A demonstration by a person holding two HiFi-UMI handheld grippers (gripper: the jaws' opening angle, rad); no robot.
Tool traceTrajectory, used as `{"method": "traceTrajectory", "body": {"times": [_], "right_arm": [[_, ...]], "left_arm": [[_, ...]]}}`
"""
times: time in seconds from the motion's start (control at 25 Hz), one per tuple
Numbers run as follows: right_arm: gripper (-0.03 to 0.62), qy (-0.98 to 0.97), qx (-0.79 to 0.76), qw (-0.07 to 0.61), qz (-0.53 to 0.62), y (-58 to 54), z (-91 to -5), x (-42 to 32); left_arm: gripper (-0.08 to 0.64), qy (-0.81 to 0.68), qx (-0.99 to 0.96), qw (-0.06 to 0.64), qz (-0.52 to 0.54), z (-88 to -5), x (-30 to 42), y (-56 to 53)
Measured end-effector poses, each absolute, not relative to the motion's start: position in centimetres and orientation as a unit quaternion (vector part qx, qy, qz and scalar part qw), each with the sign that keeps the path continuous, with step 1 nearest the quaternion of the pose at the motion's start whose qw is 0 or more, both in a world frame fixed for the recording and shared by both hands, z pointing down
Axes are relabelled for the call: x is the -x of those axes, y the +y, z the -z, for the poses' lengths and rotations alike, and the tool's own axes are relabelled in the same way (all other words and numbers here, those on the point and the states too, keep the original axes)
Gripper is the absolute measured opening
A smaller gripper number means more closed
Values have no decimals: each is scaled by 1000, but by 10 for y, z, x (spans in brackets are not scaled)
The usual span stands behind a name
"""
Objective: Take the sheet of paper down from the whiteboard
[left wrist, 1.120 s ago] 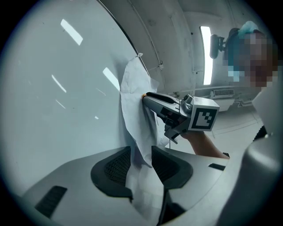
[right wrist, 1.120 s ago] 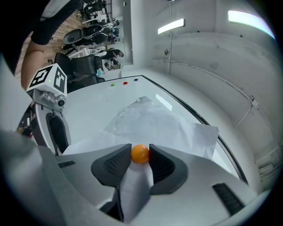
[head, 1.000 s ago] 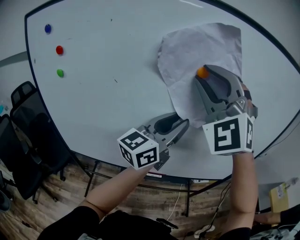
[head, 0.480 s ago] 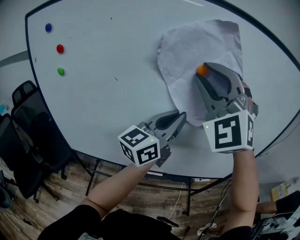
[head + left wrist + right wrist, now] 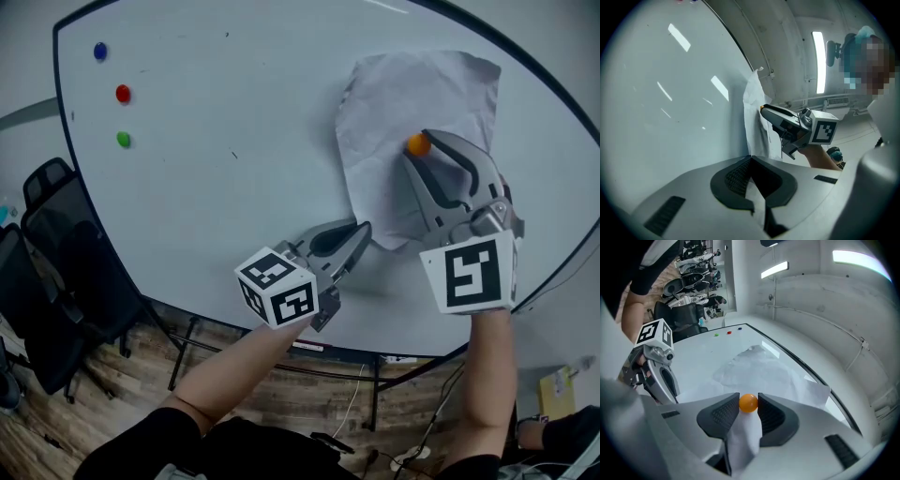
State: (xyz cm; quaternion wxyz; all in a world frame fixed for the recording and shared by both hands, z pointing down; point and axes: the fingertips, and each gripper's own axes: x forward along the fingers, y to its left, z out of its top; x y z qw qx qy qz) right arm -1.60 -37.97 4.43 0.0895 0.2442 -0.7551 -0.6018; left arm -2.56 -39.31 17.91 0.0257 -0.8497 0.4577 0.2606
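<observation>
Sheet of paper (image 5: 403,112) hung crumpled on the whiteboard (image 5: 234,94), pinned by one orange magnet (image 5: 417,144) sitting at about mid-sheet, toward its right side. Right gripper (image 5: 421,146) was clamped on that magnet, one pad on each side of the ball, with a strip of sheet showing between the jaws just under it. Left gripper (image 5: 362,232) was below and left of the magnet, jaws fully together on what looked like the sheet's lower corner; the pinch itself was thin and hard to read, so call it a likely grip. Blue (image 5: 100,51), red (image 5: 123,93) and green (image 5: 123,139) magnets sat well apart, far left of the orange magnet, and not involved. Step in hand, as judged: lift the magnet off so the sheet comes free. To do it well, pull the magnet straight out from the board rather than dragging it across, since dragging would probably scuff or tear the paper under it. Keep the left pinch firm and steady meanwhile; it is the only thing stopping the sheet dropping once the magnet lets go. Don't tug the corner until the magnet is clear. Expect the upper part of the sheet, above the magnet, to flop forward once it is freed
</observation>
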Motion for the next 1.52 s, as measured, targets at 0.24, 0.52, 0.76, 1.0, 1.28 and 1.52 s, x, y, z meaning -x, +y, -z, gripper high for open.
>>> {"method": "traceTrajectory", "body": {"times": [0.24,0.52,0.76,1.0,1.28,1.52], "right_arm": [[130,-751,-242,82,610,-364,-38,14],[130,-749,-244,73,612,-351,-31,5],[129,-747,-250,71,612,-350,-32,1],[130,-745,-258,65,611,-346,-22,-8],[129,-749,-265,65,603,-349,-21,-13],[130,-756,-265,67,595,-357,-25,-11]], "left_arm": [[11,453,851,18,-265,-184,26,-392],[11,451,849,14,-275,-184,30,-386],[9,447,850,8,-278,-198,30,-378],[9,451,850,-21,-271,-224,30,-369],[9,450,853,-81,-252,-278,18,-361],[9,447,854,-119,-237,-321,10,-353]]}}
